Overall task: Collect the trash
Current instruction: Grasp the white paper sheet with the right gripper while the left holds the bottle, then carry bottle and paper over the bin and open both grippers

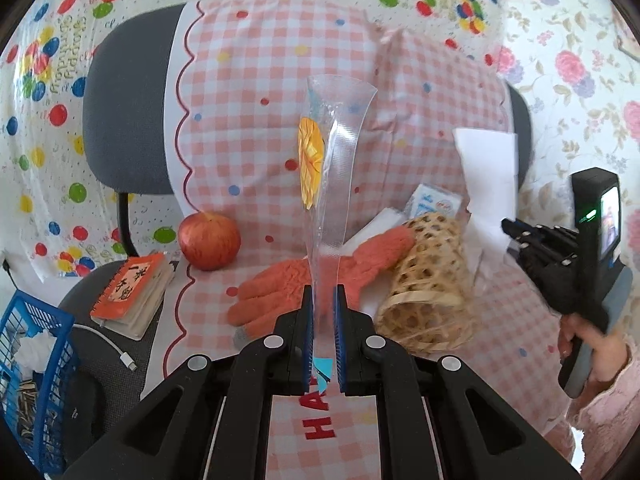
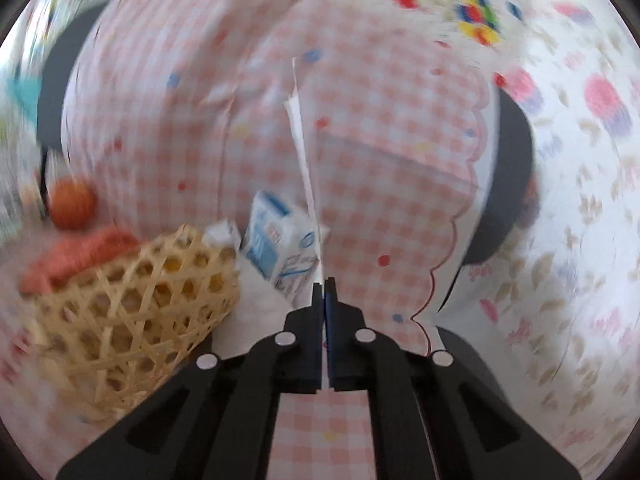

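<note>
Our left gripper (image 1: 323,300) is clamped on a clear plastic wrapper (image 1: 334,168) with a yellow print, which stands straight up out of the jaws. Just past its fingertips we see an orange glove (image 1: 288,292) lying on the checked cloth (image 1: 256,80) that covers a chair. To the right of the glove, touching it, a woven basket (image 1: 428,284) lies tipped on its side; we cannot tell what is inside it. Behind the basket sits a small blue-and-white carton (image 1: 434,200). To the left of the gripper an apple (image 1: 209,240) rests on the cloth, and nearer, an orange booklet (image 1: 130,292) lies beside a white cable (image 1: 116,350). Far left and low, a blue crate (image 1: 60,344) holds crumpled white tissue and other scraps.

Our right gripper (image 2: 324,286) is closed on a thin white sheet of paper (image 2: 302,152), seen edge-on, rising from its jaws. The left camera shows it held up, well right of the wrapper. This view is blurred; the basket lies to its left, the carton just ahead.
</note>
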### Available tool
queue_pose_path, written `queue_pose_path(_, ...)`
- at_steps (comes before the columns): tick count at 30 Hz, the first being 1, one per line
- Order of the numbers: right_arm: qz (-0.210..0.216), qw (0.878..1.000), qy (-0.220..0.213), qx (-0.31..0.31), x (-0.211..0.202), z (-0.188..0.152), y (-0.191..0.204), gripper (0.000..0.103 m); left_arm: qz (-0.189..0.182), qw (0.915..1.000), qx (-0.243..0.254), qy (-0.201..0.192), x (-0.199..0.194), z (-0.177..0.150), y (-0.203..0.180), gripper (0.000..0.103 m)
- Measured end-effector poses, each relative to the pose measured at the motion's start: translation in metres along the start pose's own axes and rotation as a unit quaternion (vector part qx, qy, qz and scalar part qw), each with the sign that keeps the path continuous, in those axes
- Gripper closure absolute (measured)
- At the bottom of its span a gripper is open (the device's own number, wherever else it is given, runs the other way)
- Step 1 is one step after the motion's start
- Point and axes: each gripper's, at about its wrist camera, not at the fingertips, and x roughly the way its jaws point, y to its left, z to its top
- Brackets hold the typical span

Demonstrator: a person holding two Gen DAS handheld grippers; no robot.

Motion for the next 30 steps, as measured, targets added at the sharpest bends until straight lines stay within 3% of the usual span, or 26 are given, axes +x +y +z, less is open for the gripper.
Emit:
queue_pose_path(7, 0.066, 0.990, -0.005, 0.123, -0.066, -0.012, -0.067, 0.102, -0.067, 0.9973, 0.017, -0.022, -0.031, -0.005, -0.032, 0.093)
queue_pose_path(12, 0.070, 0.990, 0.015, 0.118, -0.106, -0.042, -0.063, 0.102, -0.113, 0.9926, 0.043, -0.007, -0.037, -0.022, -0.067, 0.093)
queue_pose_path(18, 0.082, 0.986, 0.048, 0.135, -0.131, -0.076, -0.055, 0.102, -0.135, 0.9889, 0.060, 0.008, -0.044, -0.042, -0.090, 0.093)
queue_pose_path(25, 0.045, 0.990, 0.047, 0.122, -0.165, -0.108, -0.048, 0.102, -0.158, 0.9838, 0.084, 0.010, -0.051, -0.063, -0.109, 0.093)
queue_pose_path(30, 0.012, 0.989, 0.052, 0.137, -0.182, -0.127, -0.061, 0.102, -0.194, 0.9735, 0.121, 0.011, -0.053, -0.081, -0.139, 0.093)
